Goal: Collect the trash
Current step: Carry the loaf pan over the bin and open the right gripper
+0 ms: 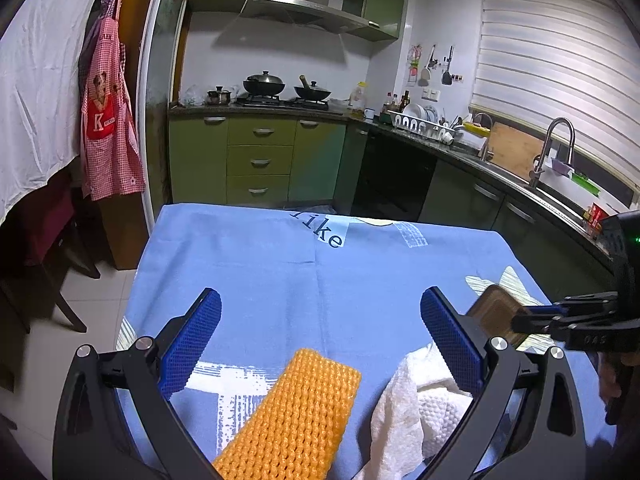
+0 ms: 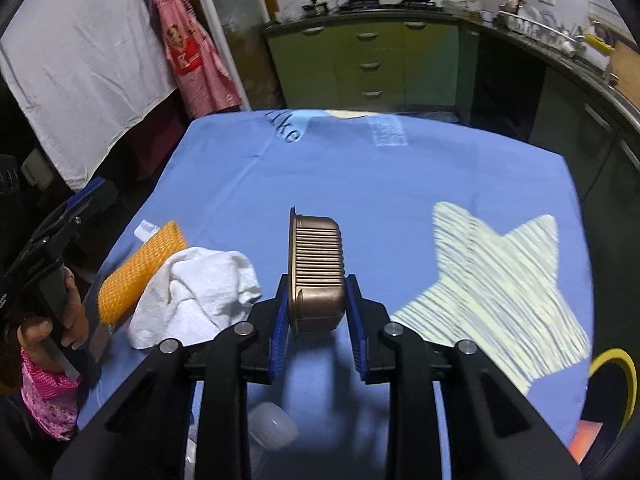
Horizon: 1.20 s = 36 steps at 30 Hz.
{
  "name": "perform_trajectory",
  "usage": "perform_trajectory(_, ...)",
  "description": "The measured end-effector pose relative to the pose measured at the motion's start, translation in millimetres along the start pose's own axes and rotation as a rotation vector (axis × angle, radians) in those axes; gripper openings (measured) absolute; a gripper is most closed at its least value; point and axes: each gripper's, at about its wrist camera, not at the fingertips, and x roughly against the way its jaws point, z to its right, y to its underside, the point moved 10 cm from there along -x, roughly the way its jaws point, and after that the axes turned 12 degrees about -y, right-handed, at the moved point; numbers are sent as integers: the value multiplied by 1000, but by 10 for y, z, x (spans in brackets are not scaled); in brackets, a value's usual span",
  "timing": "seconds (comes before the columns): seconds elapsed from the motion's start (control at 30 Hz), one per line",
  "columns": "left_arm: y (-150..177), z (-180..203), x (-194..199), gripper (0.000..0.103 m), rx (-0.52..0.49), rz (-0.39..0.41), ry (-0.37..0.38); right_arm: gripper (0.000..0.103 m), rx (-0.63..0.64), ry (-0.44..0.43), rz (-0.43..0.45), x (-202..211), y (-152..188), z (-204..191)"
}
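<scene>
From the left wrist, the left tool [image 1: 320, 320] stands with its blue pads wide apart, nothing between them, above an orange foam net [image 1: 294, 416] and a crumpled white paper towel [image 1: 416, 408] on the blue-covered counter [image 1: 280, 272]. From the right wrist, the right tool [image 2: 318, 312] is clamped on a brown ribbed foil tray [image 2: 318, 268], held on its side above the counter, just beside the towel.

Right tool [image 2: 318, 312] grips brown ribbed cup [image 2: 318, 264] on its side above blue tablecloth [image 2: 360, 168]
</scene>
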Motion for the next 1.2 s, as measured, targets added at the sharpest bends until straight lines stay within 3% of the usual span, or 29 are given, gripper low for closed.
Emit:
perform_trajectory(0.17,11,27,19,98,-6,0,4,25,-32,80,74,458,111,223)
perform_trajectory(0.33,13,52,48,98,-9,6,10,26,-126,225,171,1214,354,726)
perform_trajectory(0.53,20,77,44,98,-18,3,4,26,-317,460,193,1969,996,1635)
perform_trajectory(0.63,26,81,24,98,-18,-3,2,26,-394,537,161,2058,1344,1983)
perform_trajectory(0.83,24,98,-19,98,-24,-10,-1,26,-466,571,115,1928,1704,2314)
perform_trajectory(0.87,23,105,-20,98,-26,-10,0,29,-474,580,122,1918,1713,2379)
perform_trajectory(0.9,24,107,-23,98,-27,-10,1,40,-487,586,128,1912,1722,2442)
perform_trajectory(0.93,25,111,-23,98,-28,-10,1,45,-499,591,134,1914,1721,2471)
perform_trajectory(0.97,26,112,-24,98,-29,-8,0,45,-513,595,149,1938,1722,2507)
perform_trajectory(1.2,45,135,1,98,-29,-10,12,53,-493,620,190,2170,1748,2244)
